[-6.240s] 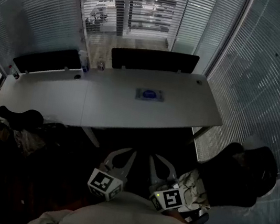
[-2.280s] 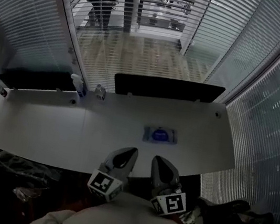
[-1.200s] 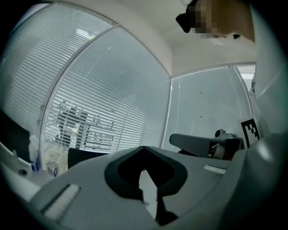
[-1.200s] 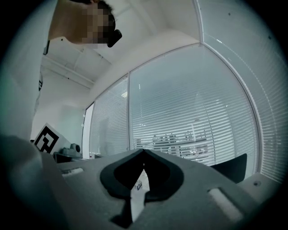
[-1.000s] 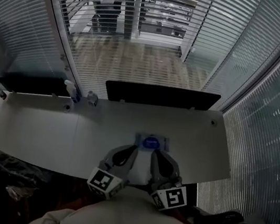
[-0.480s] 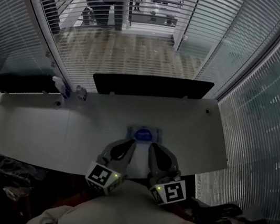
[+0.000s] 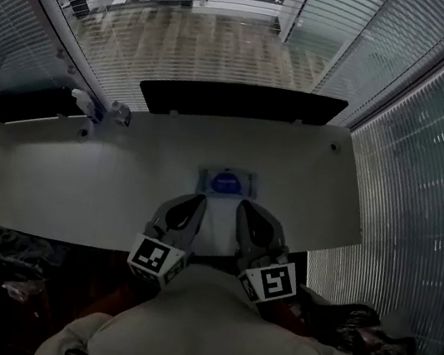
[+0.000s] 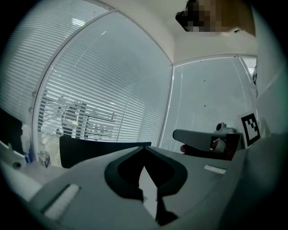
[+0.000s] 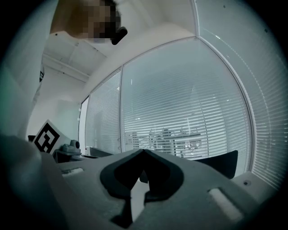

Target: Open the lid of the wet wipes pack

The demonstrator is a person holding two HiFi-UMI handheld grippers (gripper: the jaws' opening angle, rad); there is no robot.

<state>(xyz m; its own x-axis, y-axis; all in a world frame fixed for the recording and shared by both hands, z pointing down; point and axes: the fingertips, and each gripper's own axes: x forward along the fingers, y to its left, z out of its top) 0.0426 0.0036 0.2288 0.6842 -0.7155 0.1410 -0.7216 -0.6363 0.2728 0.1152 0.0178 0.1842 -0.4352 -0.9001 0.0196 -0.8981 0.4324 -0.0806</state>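
The wet wipes pack (image 7: 226,183) lies flat in the middle of the white table (image 7: 78,182); it is pale with a blue oval lid on top. Both grippers hover side by side just short of its near edge and point at it. My left gripper (image 7: 199,201) is at the pack's near left corner, my right gripper (image 7: 244,207) at its near right corner. Each gripper view shows the jaw tips meeting, left gripper (image 8: 144,147) and right gripper (image 9: 143,152), with nothing between them. The pack itself does not show in either gripper view.
A black chair back (image 7: 243,102) stands behind the table's far edge. A spray bottle (image 7: 84,103) and small items sit at the back left corner. Glass walls with blinds enclose the room. A dark seat with clutter (image 7: 362,322) is at the near right.
Both grippers have come forward over the table's near edge and sunk a little, ending right at the pack's near side. Their jaws have stayed shut.
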